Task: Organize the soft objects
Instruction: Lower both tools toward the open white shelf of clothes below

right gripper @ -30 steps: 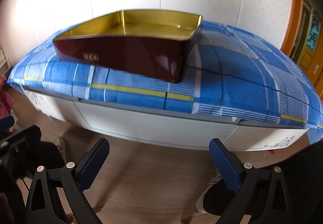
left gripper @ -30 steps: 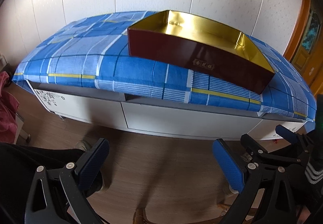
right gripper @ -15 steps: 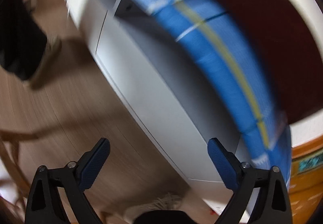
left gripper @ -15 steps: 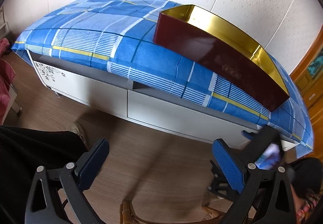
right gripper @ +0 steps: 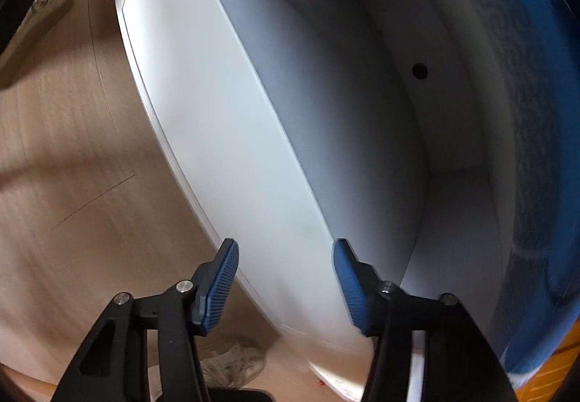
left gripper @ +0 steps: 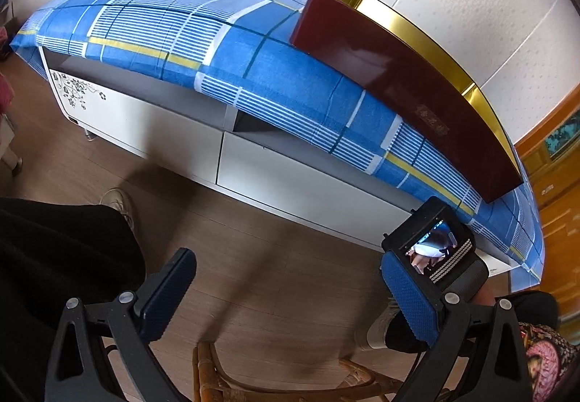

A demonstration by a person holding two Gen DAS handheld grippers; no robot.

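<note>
Right gripper (right gripper: 286, 278) jaws closing on nothing; left gripper (left gripper: 290, 297) wide, empty.

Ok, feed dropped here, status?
Left claw open, empty. Right claw closing on nothing, facing white cabinet. Red box on blue cloth. Nothing seen blocking.

Both views are brightly daylit and bent by fisheye distortion, with dark vignetted corners. Glare is seen on the box's gold rim (left gripper: 427, 36). The right wrist view is smeared by motion blur, and soft shadows are cast on the floor (left gripper: 253, 278).
</note>
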